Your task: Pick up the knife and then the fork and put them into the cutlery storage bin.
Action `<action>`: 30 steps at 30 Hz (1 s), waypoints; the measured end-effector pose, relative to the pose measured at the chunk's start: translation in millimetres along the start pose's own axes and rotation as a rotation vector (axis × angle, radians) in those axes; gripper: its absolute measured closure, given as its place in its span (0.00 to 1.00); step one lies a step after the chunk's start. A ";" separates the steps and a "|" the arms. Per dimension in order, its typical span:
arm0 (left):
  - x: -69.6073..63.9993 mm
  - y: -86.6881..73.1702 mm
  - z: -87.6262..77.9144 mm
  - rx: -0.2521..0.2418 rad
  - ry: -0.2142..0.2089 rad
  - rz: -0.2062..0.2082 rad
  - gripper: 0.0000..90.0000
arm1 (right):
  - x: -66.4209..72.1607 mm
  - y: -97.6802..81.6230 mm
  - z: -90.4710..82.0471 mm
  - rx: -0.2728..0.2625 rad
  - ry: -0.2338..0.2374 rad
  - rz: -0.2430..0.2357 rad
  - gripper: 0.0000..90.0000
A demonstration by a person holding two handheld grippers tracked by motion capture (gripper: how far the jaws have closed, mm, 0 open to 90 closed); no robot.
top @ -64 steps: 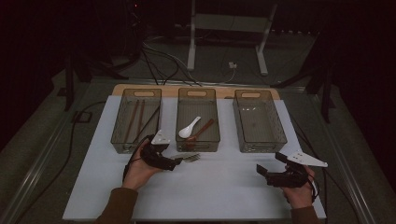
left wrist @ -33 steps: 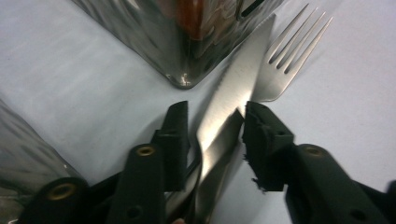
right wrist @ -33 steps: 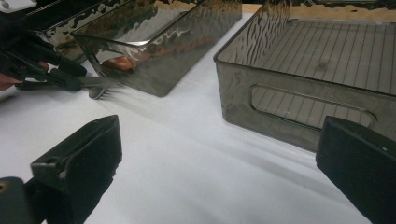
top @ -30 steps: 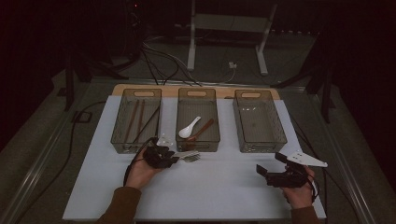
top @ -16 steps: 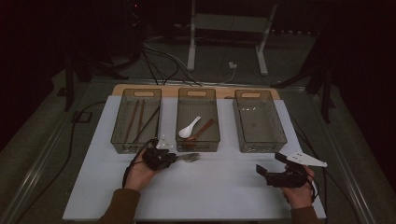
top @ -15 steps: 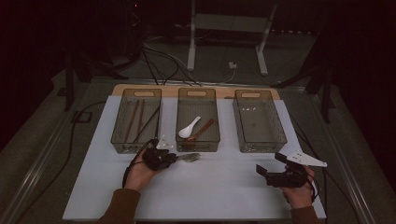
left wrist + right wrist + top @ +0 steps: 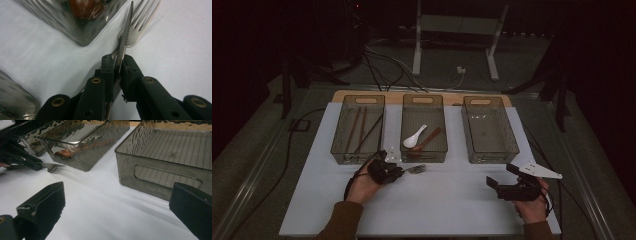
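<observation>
- The left gripper [image 7: 117,72] is seen clenched on a serrated knife [image 7: 124,40]; its jaws have just been closing, and the blade is pinched edge-up between the pads.
- A steel fork [image 7: 140,27] lies directly under the knife, on the white table [image 7: 447,200], tines pointed away from the jaws.
- In the high view the left gripper [image 7: 398,171] is placed just in front of the middle bin [image 7: 424,150], where a white spoon [image 7: 414,136] and a brown spoon [image 7: 428,139] are kept.
- Chopsticks [image 7: 362,129] are held in the left bin [image 7: 357,155].
- The right gripper [image 7: 498,184] is held wide open near the right bin [image 7: 489,152], nothing being gripped.
</observation>
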State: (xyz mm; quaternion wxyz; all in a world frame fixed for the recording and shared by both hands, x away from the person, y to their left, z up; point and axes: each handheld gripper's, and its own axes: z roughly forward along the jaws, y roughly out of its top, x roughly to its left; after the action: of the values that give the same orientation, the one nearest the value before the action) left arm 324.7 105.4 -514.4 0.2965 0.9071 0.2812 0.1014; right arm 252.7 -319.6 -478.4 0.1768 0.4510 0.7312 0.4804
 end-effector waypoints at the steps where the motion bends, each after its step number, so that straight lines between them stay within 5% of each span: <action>1: -0.4 0.5 -0.1 0.004 0.001 0.005 0.93 | -0.1 0.0 0.0 0.000 0.000 0.000 0.00; 11: -8.0 -1.0 -3.5 0.000 -0.020 0.035 1.00 | -0.4 -0.2 -0.1 0.000 0.000 0.002 0.00; 30: -18.5 4.7 -21.9 -0.102 -0.040 0.020 1.00 | 0.1 -0.2 0.4 0.002 0.001 0.001 0.00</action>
State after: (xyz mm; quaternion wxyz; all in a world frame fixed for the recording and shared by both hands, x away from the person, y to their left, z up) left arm 303.9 102.2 -494.3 0.3469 0.8954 0.2606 0.1002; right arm 252.7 -319.3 -478.8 0.1755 0.4513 0.7315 0.4800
